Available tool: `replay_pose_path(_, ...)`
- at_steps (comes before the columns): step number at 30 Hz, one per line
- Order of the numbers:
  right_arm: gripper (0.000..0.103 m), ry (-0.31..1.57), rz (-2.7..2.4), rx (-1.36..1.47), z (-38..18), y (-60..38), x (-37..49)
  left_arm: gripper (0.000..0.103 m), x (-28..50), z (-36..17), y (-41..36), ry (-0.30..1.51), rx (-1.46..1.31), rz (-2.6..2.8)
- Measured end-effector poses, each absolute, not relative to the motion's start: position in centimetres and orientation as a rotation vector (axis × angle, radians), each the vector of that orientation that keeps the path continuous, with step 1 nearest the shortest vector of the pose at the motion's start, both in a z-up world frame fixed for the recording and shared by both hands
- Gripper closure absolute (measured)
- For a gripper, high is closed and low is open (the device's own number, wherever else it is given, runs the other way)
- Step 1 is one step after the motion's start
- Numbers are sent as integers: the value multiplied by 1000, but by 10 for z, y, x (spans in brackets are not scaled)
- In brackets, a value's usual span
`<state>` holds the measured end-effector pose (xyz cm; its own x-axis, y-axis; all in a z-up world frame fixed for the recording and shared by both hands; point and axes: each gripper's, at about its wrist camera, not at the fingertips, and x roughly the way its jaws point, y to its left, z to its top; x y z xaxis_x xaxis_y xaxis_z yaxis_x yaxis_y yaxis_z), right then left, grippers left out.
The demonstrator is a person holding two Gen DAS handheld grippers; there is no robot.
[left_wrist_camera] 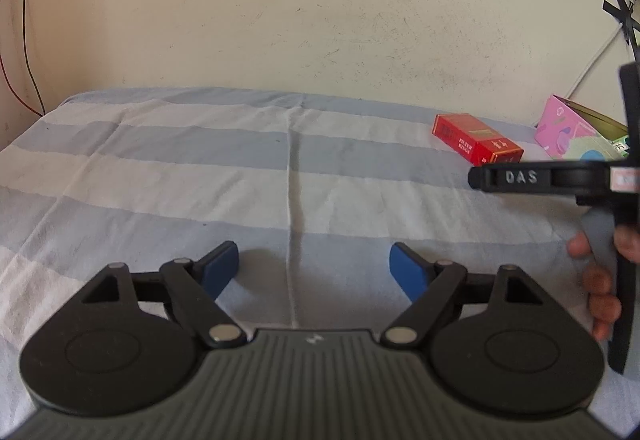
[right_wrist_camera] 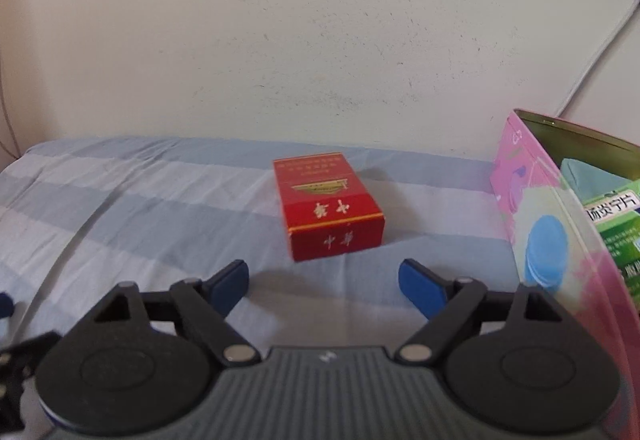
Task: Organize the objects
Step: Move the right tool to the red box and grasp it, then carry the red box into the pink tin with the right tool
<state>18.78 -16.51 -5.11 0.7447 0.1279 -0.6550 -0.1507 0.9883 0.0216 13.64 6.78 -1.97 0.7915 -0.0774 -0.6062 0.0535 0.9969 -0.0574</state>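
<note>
fingers apart; red pack lengthwise toward wall.

**Striped bed against a scuffed wall**

A cream wall, scuffed and speckled, fills twelve o'clock. Below lies a bed sheet in blue and white stripes. A red wire hangs at ten o'clock.
</note>
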Motion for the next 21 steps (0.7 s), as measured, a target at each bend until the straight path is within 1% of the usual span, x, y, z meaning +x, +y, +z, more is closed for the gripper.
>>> replay_pose_path(5,17,728,93,0,-55,-161,223,13,137,-20,68,660,-40,-79)
replay_pose_path(8,39,708,128,-30,-56,-154,224,11,138,-20,70,662,-52,-86)
replay_pose_path(9,41,704,130,-38,-56,-152,221,11,138,-20,71,662,-61,-89)
replay_pose_path(13,42,697,211,-60,-55,-150,189,11,138,-17,80,662,-141,-120)
replay_pose_path(17,42,700,377,-126,-50,-154,127,12,133,-15,86,640,-233,-243)
replay_pose_path(18,42,707,410,-139,-49,-160,110,12,130,-14,83,632,-230,-302)
replay_pose_path(21,42,708,468,-190,-45,-188,56,17,115,-13,59,626,-179,-532)
